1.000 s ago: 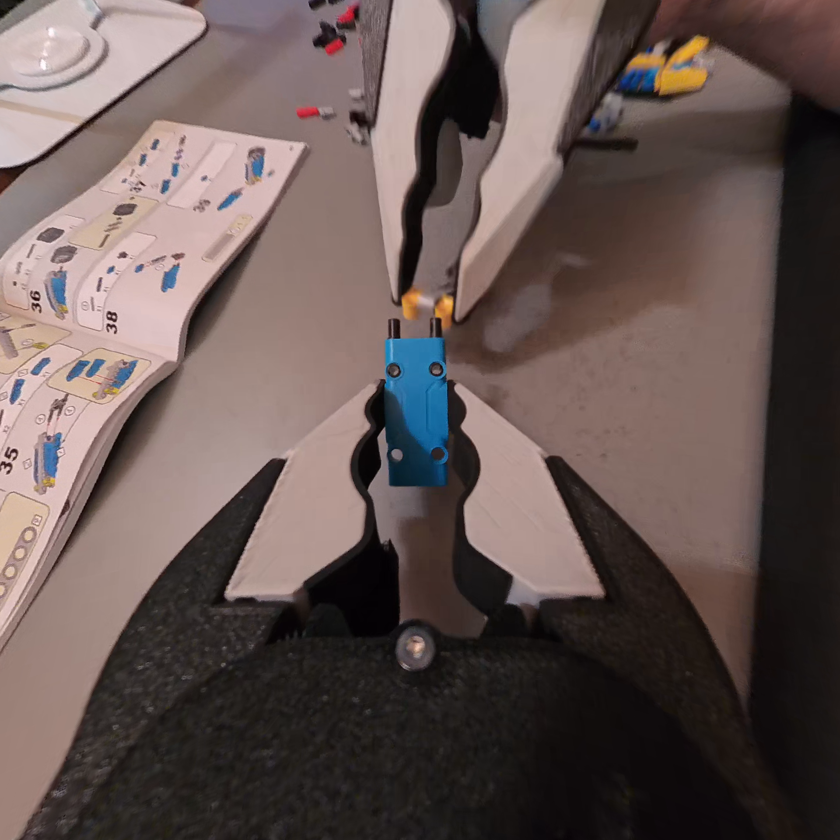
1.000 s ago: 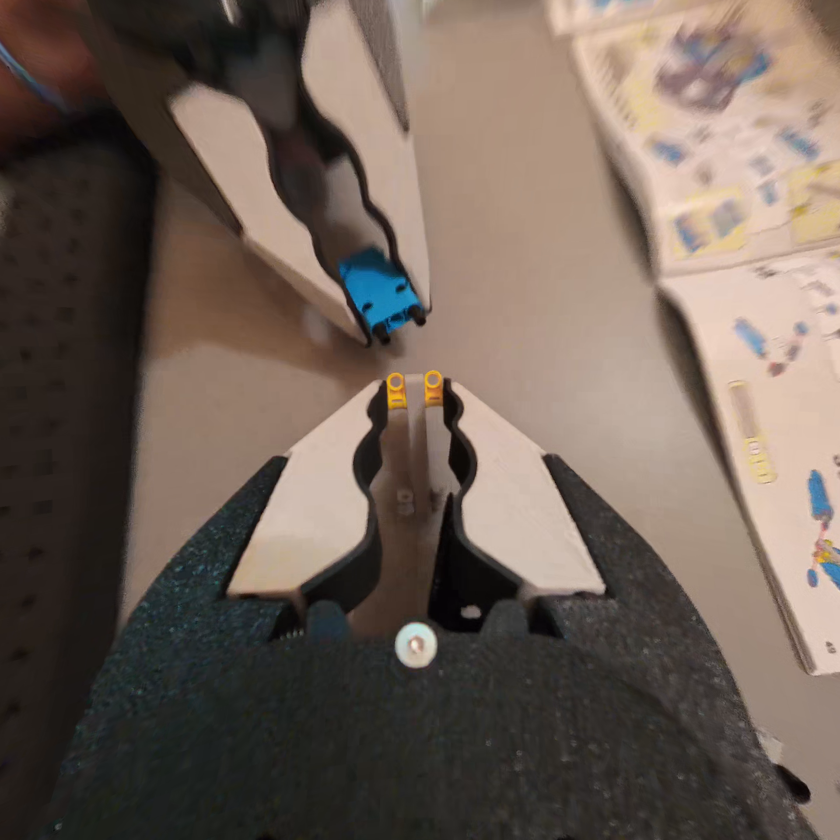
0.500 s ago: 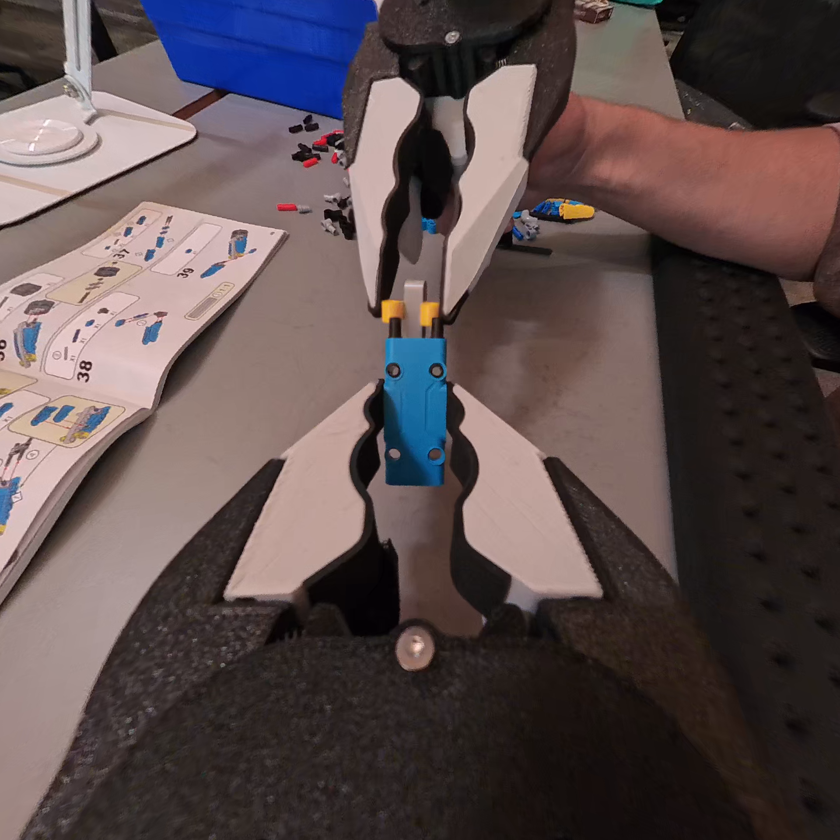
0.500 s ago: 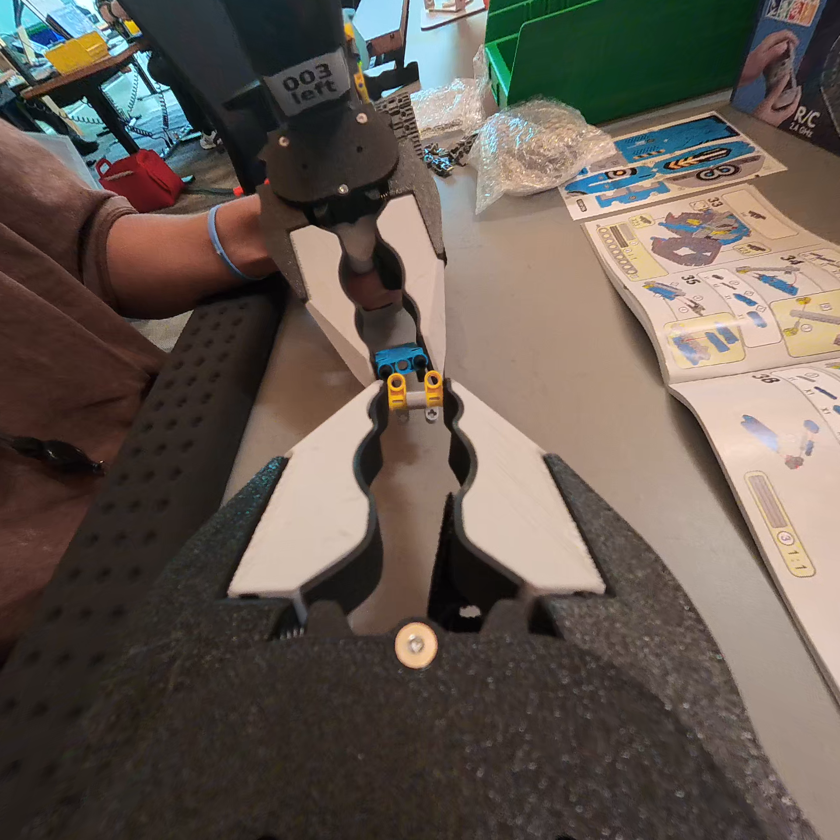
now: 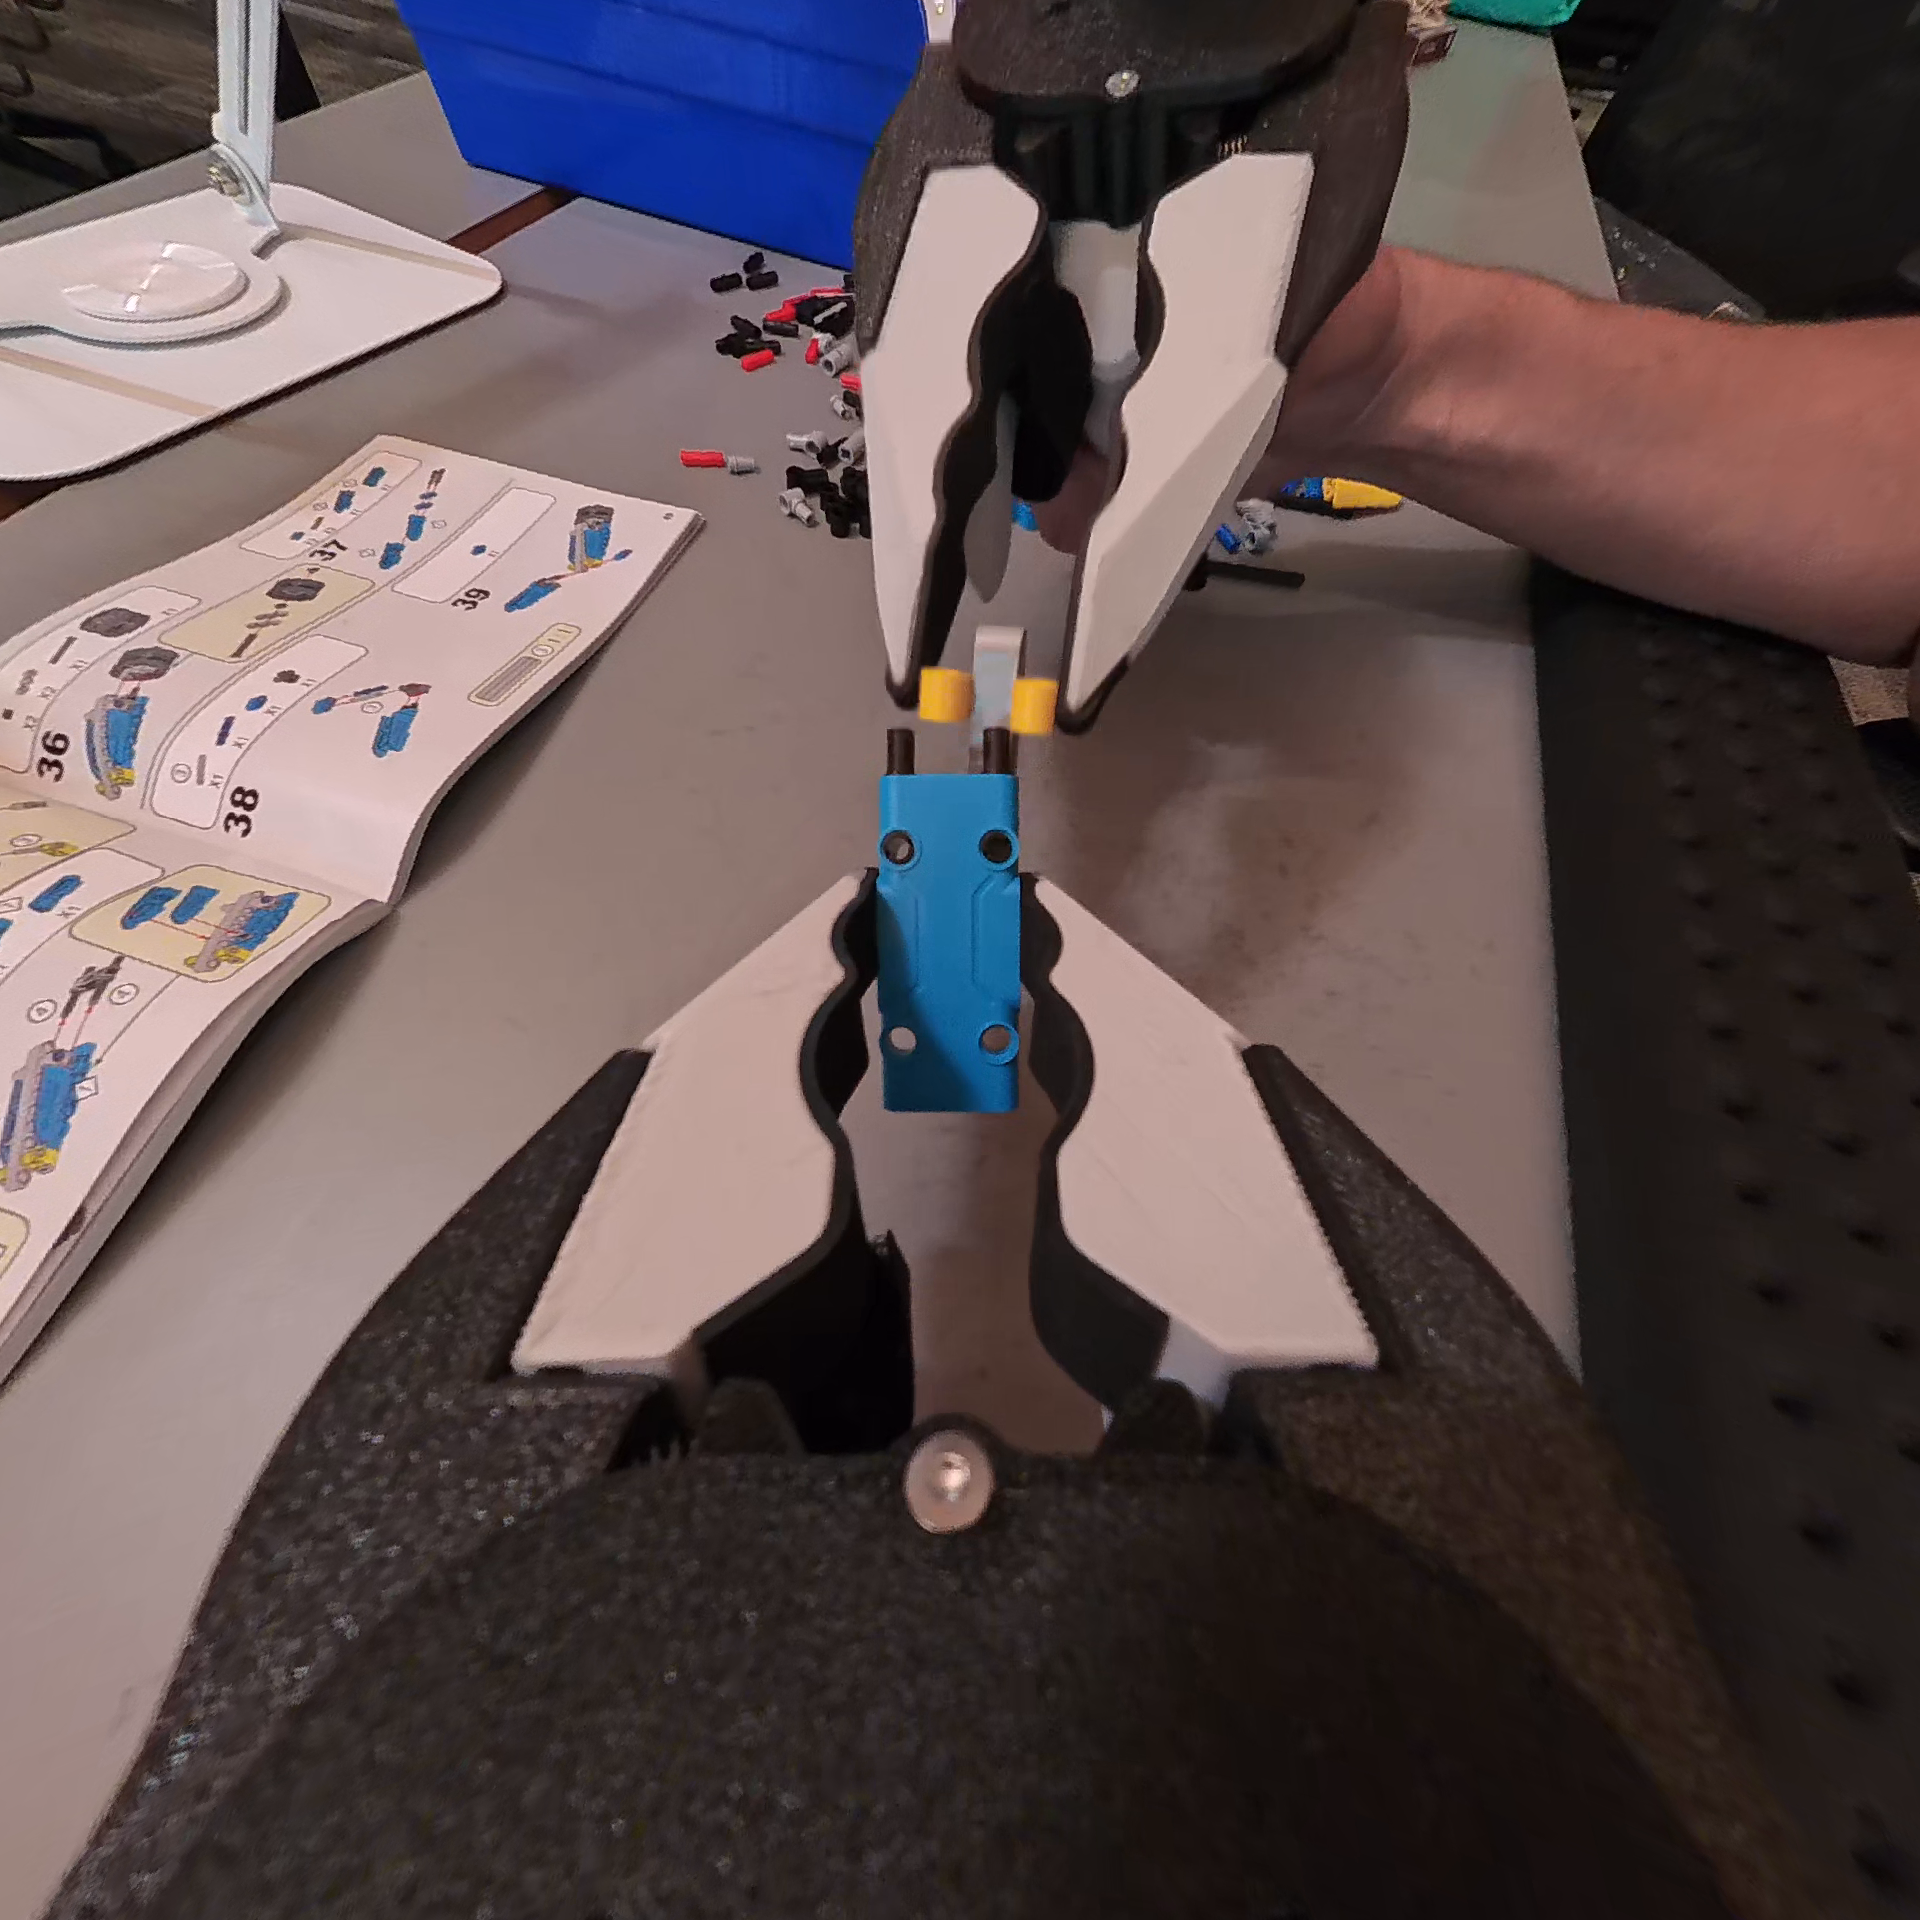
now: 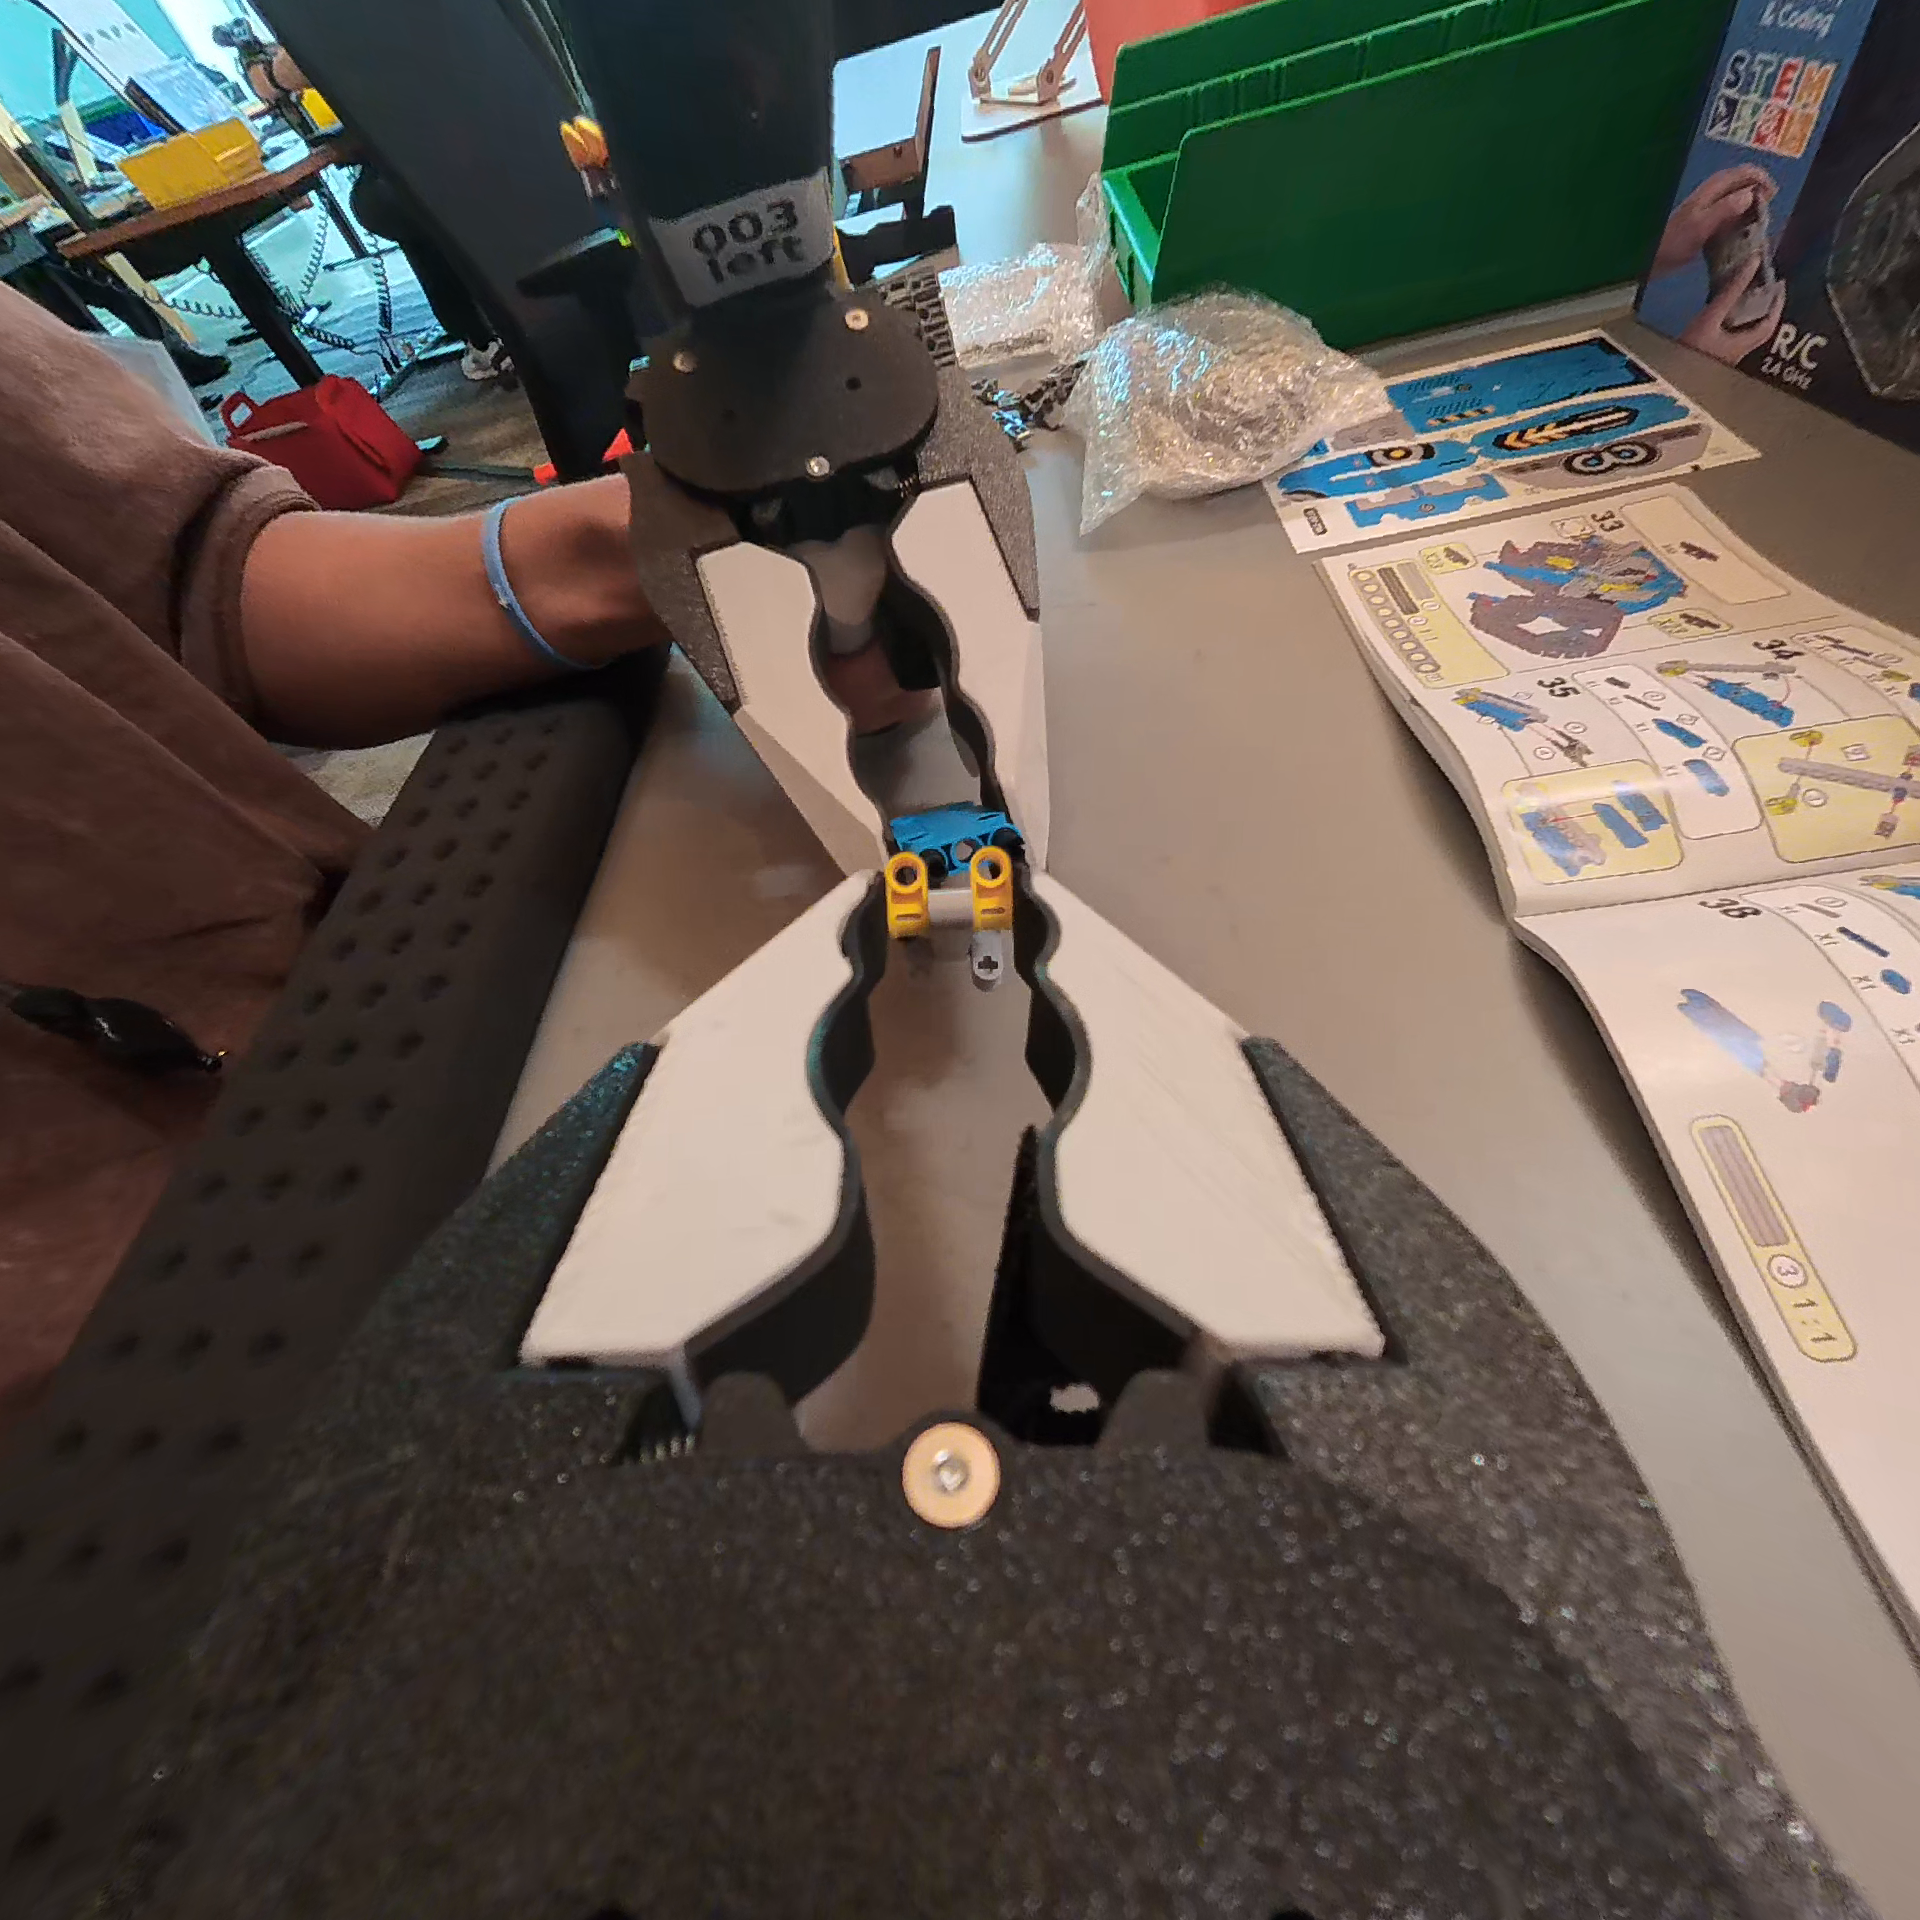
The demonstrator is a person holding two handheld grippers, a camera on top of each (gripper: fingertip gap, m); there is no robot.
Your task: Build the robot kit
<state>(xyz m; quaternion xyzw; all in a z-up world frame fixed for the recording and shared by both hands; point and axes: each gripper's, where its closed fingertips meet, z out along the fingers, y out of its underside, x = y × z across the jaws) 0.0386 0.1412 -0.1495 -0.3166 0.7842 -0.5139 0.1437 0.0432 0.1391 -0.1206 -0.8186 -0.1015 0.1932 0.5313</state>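
Note:
My left gripper (image 5: 945, 894) is shut on a blue block (image 5: 948, 966) with two black pins (image 5: 899, 750) sticking out of its front end. My right gripper (image 5: 987, 698) faces it tip to tip and is shut on a small piece with two yellow connectors (image 5: 942, 694) on a grey part (image 5: 1000, 665). The connectors sit just beyond the pins, slightly offset to the right. In the right wrist view my right gripper (image 6: 951, 899) holds the yellow connectors (image 6: 907, 894) with the grey part (image 6: 987, 956). The blue block (image 6: 951, 826) in the left gripper (image 6: 951, 836) is right behind them.
An open instruction booklet (image 5: 260, 727) (image 6: 1662, 779) lies on the grey table (image 5: 1299, 883). Loose small parts (image 5: 810, 416), a blue bin (image 5: 665, 104) and a white stand base (image 5: 208, 301) are behind. A black perforated mat (image 5: 1714, 1039) lines the edge. A green bin (image 6: 1403, 177) and plastic bags (image 6: 1195, 405) stand farther off. My left and right fingertips are right by each other.
Both grippers tilted up from facing the table to nearly level. The yellow connectors came up to the black pins, then shifted slightly right of them. Both grips are unchanged.

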